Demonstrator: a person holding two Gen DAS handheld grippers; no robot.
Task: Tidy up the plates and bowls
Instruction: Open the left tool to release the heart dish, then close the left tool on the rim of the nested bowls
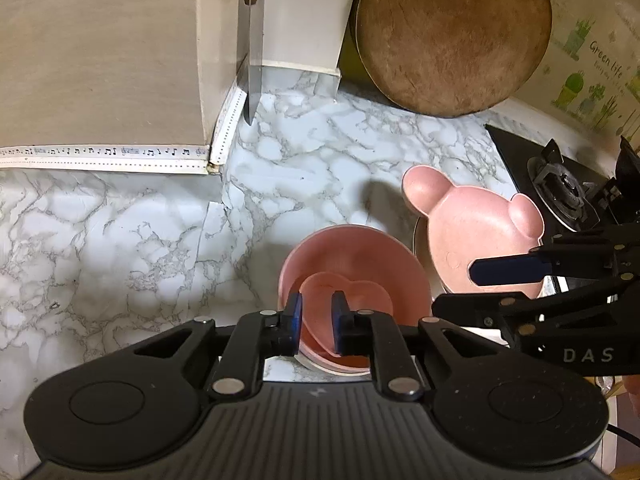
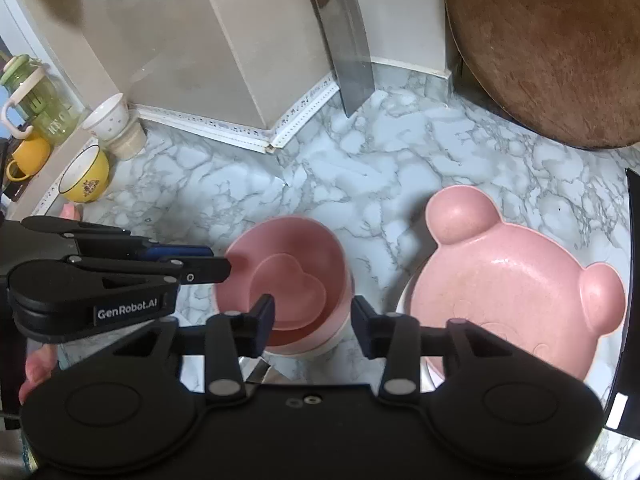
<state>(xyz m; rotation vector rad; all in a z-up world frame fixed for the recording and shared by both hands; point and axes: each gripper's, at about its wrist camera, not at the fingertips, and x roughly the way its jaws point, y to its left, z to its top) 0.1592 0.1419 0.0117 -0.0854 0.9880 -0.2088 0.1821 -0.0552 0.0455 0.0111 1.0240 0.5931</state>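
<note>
While both cameras look down at the marble desk, here's the rundown:

Left hand-held gripper (image 1: 316, 320): jaws only a sliver apart, nothing pinched between them. It hangs over the near rim of the pink stack, and I can't tell whether it touches it.

Right hand-held gripper (image 2: 313, 326): jaws clearly apart, roughly halfway, nothing gripped. It hangs between the two pink stacks, which show through the gap and to either side.

Heart dish (image 2: 286, 288): small, pink, nested inside the round pink bowl (image 2: 298, 240). There's a paler rim under that bowl, so it looks stacked on something white.

Bear plate (image 2: 508, 280): pink with two round ears, sitting on a white dish just beside the bowl stack, on the stove side.

Desk (image 1: 132, 236): white-grey marble pattern, with both stacks near the front edge.

Stove (image 1: 560, 188): black gas burner, right behind the bear plate.

Cutting board (image 1: 452, 36): round, wooden, leaning at the back.

Cleaver (image 2: 352, 68): blade pointing down beside a white box.

Far left corner: a yellow bowl (image 2: 84, 178), a white cup (image 2: 108, 120), a yellow mug (image 2: 28, 158) and a green jar (image 2: 38, 98), well apart from the pink stuff.
</note>
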